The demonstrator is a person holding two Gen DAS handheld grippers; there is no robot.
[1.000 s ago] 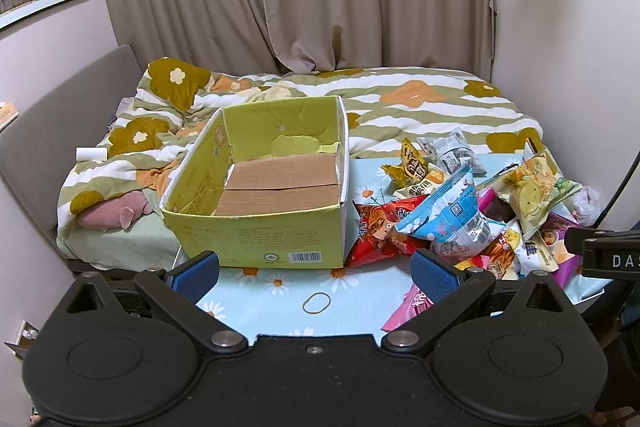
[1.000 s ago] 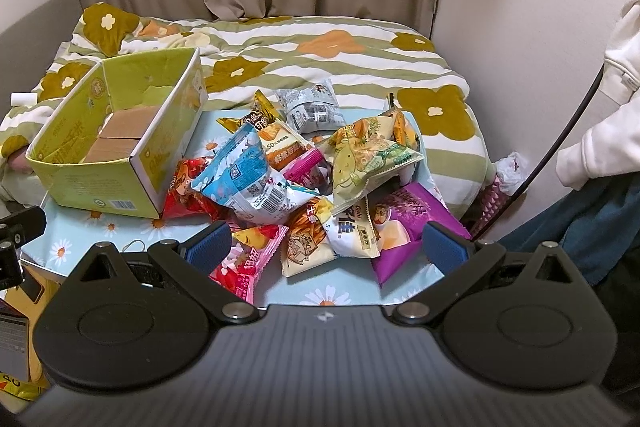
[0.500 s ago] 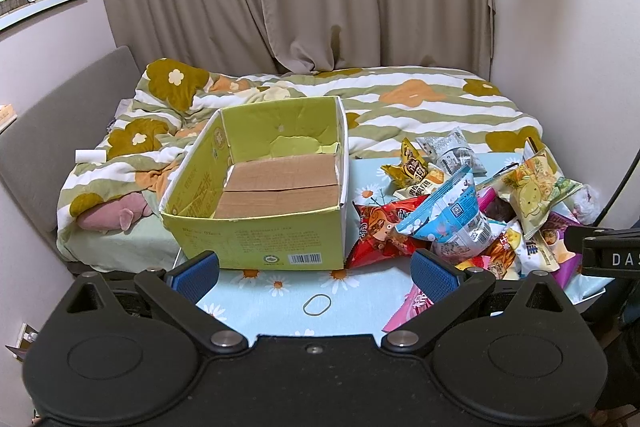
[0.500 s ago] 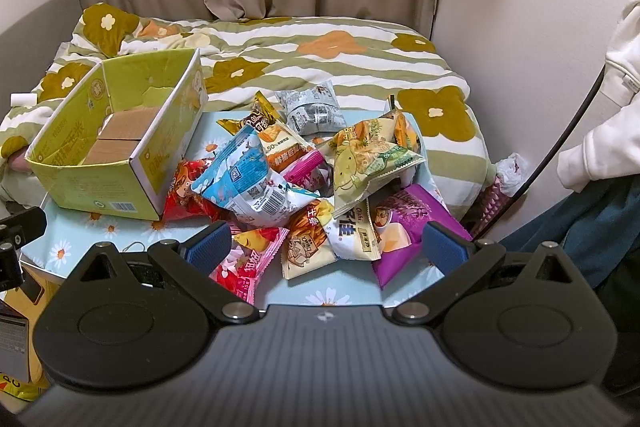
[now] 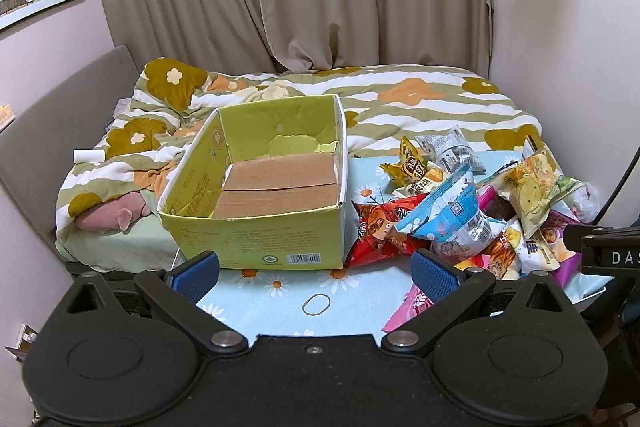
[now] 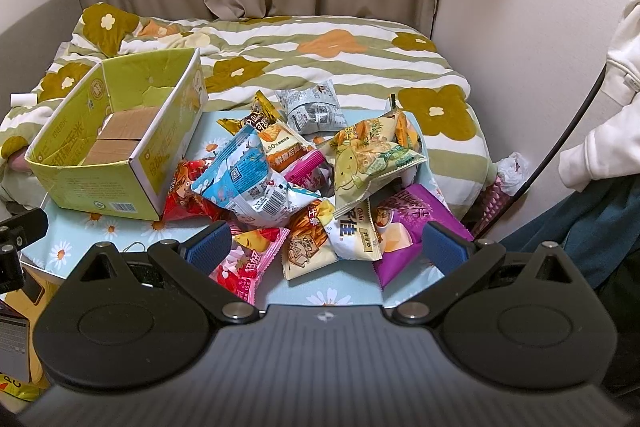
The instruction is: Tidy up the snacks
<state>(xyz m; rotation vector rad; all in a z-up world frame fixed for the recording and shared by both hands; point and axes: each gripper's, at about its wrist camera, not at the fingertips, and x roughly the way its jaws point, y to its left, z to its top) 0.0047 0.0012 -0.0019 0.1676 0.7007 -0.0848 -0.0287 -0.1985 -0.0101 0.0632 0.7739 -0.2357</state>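
Nearest the viewer, both grippers hover at the front edge of a floral-cloth surface (image 5: 280,311), neither touching anything. Left gripper (image 5: 316,273): jaws spread wide, empty, w/ a loose rubber band (image 5: 317,304) lying on the cloth between the blue pads. Right gripper (image 6: 326,251): jaws equally wide, empty, poised just short of the snack pile (image 6: 304,187); a pink packet (image 6: 246,267) and a cream packet (image 6: 308,249) lie nearest its pads. This looks like the very start of the task: no snack picked yet, approx. a dozen packets heaped on the surface's right half, incl. a blue-white bag (image 6: 244,175) on top, a yellow-green bag (image 6: 372,159) and a purple pouch (image 6: 412,219). Just left of the pile, touching a red packet (image 5: 380,231), stands an open green cardboard box (image 5: 260,239), nothing inside but its folded brown flaps. Next move prob. calls for the right gripper to drop onto one top-lying packet, close on a crimped edge, then carry it left into the box. Beyond, a bed (image 5: 420,107) w/ a flower quilt, then curtains.
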